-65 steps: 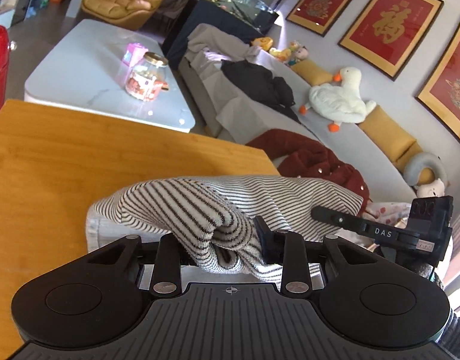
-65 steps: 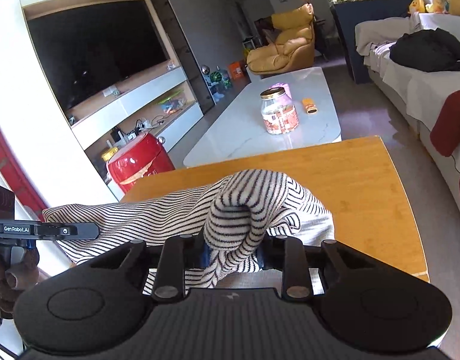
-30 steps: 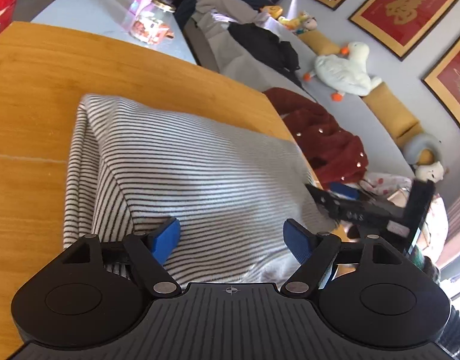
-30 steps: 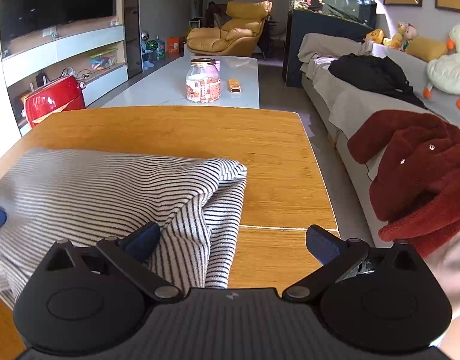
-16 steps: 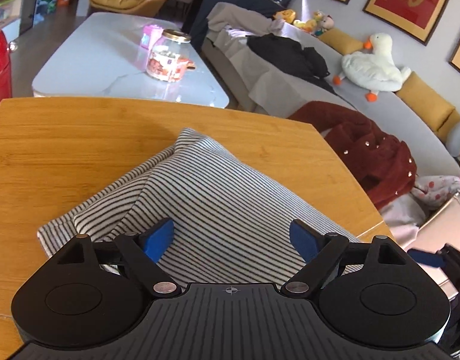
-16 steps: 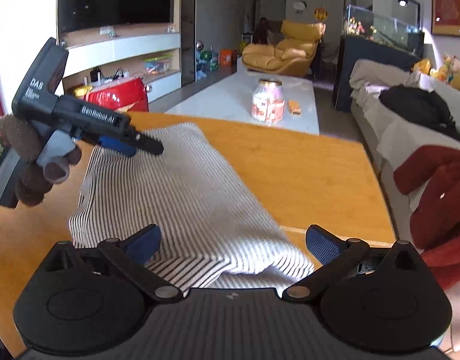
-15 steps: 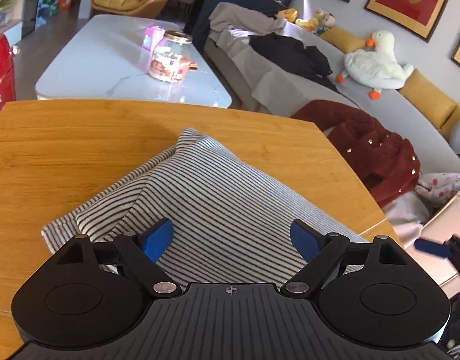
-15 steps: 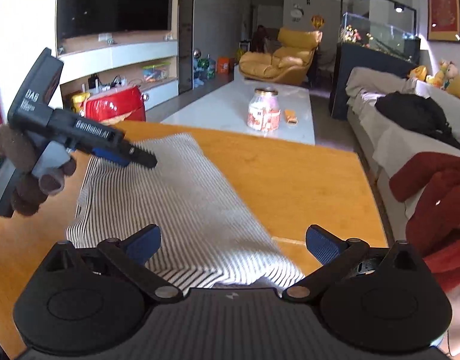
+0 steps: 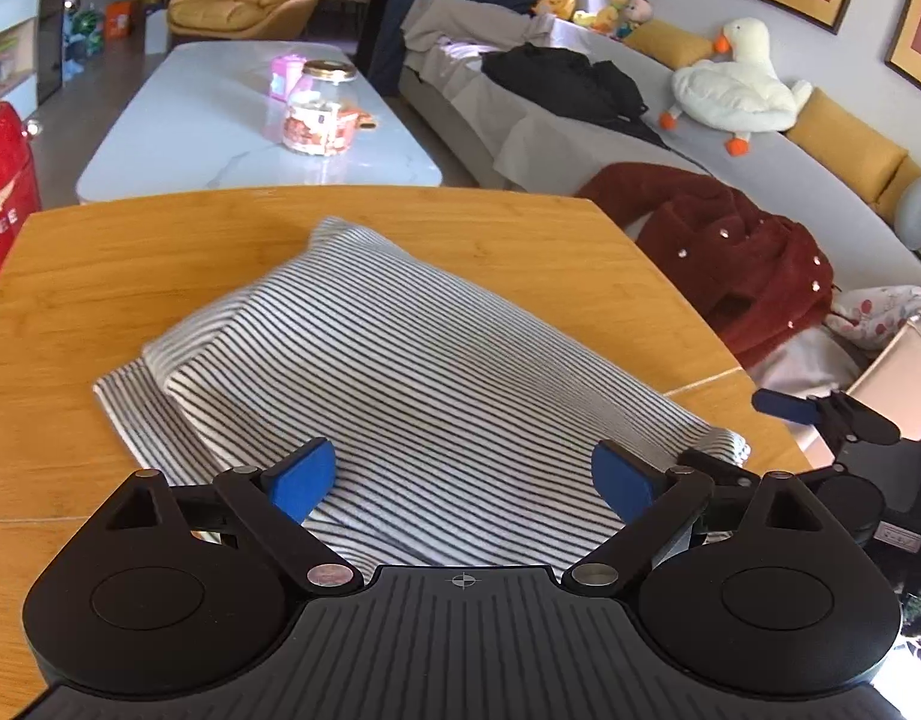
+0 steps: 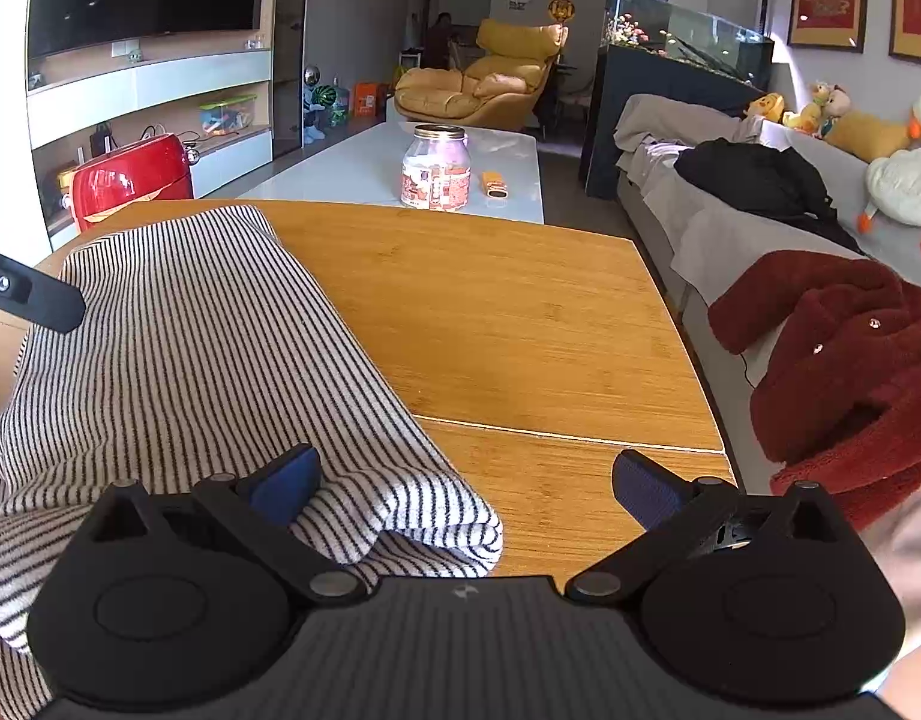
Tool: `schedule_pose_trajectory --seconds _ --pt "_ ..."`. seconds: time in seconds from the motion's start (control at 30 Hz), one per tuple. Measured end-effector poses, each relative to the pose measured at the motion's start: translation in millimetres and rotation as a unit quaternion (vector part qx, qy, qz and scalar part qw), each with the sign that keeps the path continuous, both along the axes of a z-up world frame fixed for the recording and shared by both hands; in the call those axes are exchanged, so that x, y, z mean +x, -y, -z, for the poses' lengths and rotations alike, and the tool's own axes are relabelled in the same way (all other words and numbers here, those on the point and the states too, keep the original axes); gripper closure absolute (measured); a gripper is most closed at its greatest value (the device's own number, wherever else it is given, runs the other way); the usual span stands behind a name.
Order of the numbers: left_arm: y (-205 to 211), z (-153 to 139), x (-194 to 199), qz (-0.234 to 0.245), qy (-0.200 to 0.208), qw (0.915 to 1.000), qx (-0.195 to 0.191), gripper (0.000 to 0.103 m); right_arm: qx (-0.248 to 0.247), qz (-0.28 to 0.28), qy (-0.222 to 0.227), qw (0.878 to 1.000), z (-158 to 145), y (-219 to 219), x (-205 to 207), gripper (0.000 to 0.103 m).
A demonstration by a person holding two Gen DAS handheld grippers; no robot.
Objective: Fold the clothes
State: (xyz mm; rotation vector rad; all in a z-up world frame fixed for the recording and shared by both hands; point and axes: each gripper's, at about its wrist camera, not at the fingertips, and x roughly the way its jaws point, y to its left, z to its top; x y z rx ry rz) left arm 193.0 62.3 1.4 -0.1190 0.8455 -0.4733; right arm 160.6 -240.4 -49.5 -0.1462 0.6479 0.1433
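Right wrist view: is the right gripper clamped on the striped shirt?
No, the right gripper is open, its fingers spread wide above the striped shirt and wooden table.

striped shirt (image 9: pixel 412 372) now released, both grippers wide

Bare wooden table (image 10: pixel 520 324) lies open right of the striped garment (image 10: pixel 178 348).

Striped garment (image 9: pixel 400 372) lies on the wooden table (image 9: pixel 130 276), sofa (image 9: pixel 700 144) to its right
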Motion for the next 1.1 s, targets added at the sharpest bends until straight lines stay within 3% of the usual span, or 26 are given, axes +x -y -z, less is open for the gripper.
schedule_pose_trajectory --seconds 0.17,0.3,0.4,0.57,0.87,1.1 --pt "17 13 -2 0.017 0.012 0.9990 0.039 0.006 -0.005 0.004 -0.011 1.000 -2 -3 -4 0.000" --pt "16 16 8 0.022 0.018 0.9989 0.037 0.004 0.003 -0.003 -0.021 1.000 -2 -9 -19 0.000" --pt "17 18 19 0.024 0.024 0.9986 0.042 0.004 0.030 -0.024 -0.041 0.998 -2 -16 -31 0.000" --pt "21 21 38 0.028 0.037 0.9973 0.057 0.002 0.118 -0.053 -0.084 0.988 2 -22 -39 0.000" --pt "18 20 40 0.019 0.041 0.9968 0.066 0.001 0.113 -0.086 -0.099 0.985 0 -28 -36 0.000" --pt "-11 -5 -13 0.027 0.053 0.9957 0.071 0.001 0.110 -0.135 -0.018 0.985 -31 -38 -44 0.000"
